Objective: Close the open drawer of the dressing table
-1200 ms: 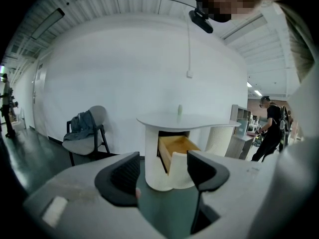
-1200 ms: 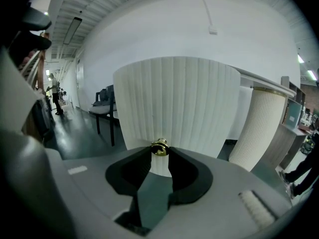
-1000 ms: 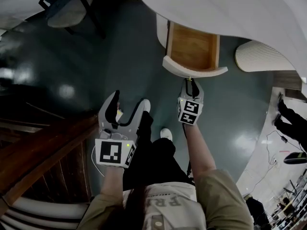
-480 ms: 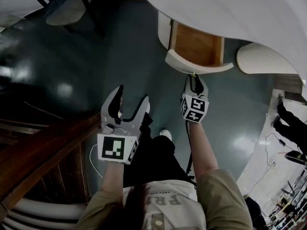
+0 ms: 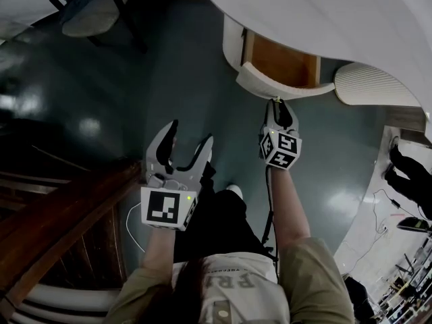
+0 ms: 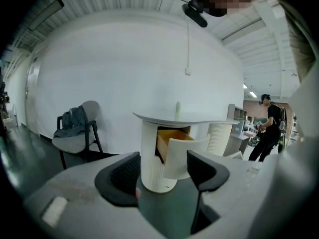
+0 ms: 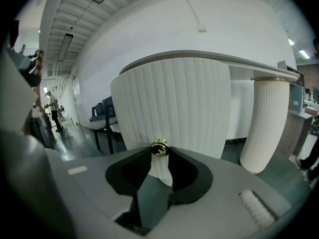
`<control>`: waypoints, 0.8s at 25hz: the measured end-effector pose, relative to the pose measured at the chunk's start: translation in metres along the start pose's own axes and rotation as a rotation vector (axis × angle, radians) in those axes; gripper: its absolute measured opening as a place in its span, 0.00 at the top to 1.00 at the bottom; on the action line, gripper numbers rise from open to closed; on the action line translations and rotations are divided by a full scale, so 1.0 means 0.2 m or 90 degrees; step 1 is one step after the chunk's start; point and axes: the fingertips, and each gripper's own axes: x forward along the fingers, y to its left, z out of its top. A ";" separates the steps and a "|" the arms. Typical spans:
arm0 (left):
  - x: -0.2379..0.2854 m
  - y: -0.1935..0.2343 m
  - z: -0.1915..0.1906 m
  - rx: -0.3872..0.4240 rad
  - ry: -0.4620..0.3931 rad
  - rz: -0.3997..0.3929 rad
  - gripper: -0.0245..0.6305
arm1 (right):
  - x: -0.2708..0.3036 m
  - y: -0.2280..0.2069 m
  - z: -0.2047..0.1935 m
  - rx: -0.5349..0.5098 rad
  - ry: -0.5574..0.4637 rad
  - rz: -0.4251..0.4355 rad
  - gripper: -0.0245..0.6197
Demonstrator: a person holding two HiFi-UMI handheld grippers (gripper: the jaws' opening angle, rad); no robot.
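Note:
The white dressing table (image 5: 324,12) has a curved, fluted drawer (image 5: 283,88) that stands partly out, its wooden inside showing. My right gripper (image 5: 278,104) is at the drawer front, shut on the small gold knob (image 7: 159,147); the right gripper view shows the jaw tips closed on it (image 7: 159,152) against the ribbed white drawer front (image 7: 174,103). My left gripper (image 5: 189,132) hangs open over the dark floor, apart from the table, with nothing between its fingers. In the left gripper view, past the gripper (image 6: 164,171), the same drawer (image 6: 182,153) juts from the round pedestal.
A chair (image 5: 94,9) with clothes on it stands at the back left. Dark wooden furniture (image 5: 61,214) fills the lower left. A second fluted leg (image 5: 371,83) stands right of the drawer. A person (image 6: 271,128) stands far right, and cables lie on the floor there.
The drawer has slid further into the table, with less wood showing. My right gripper went with it on the knob. The left gripper shifted slightly.

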 end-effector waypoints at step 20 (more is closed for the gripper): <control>0.10 0.12 -0.05 -0.012 -0.004 0.004 0.49 | 0.15 -0.03 0.09 0.032 -0.024 0.018 0.79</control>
